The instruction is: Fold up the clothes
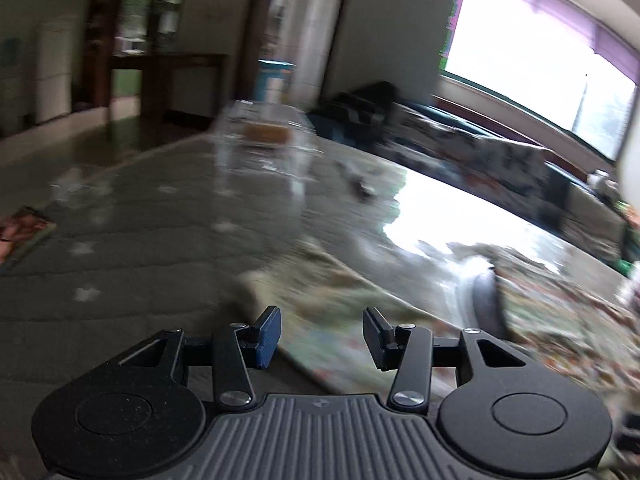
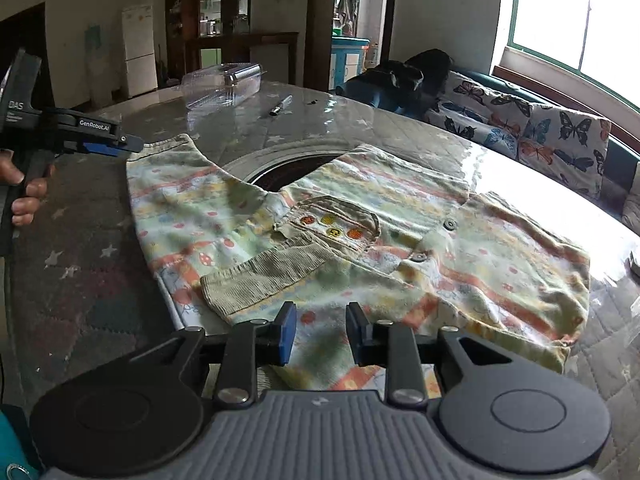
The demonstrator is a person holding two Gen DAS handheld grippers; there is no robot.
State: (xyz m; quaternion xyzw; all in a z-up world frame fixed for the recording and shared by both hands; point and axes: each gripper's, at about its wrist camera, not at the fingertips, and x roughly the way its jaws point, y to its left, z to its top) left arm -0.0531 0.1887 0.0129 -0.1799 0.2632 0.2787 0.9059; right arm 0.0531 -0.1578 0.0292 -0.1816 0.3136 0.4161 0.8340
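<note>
A child's pale garment (image 2: 360, 240) with orange stripes, a corduroy pocket and cuffs lies spread flat on the quilted table (image 2: 80, 280). My right gripper (image 2: 320, 320) hovers over its near hem, open, with cloth showing beneath the gap and nothing pinched. My left gripper (image 2: 134, 143), held by a person's hand (image 2: 28, 196), points at the garment's far left corner. In the blurred left wrist view the left gripper (image 1: 322, 320) stands open and empty just above the garment's edge (image 1: 340, 292).
A clear plastic box (image 2: 222, 84) and a pen (image 2: 281, 105) lie at the table's far side. A dark round recess (image 2: 288, 172) sits under the garment's far edge. A butterfly-patterned sofa (image 2: 540, 132) runs along the right under the window.
</note>
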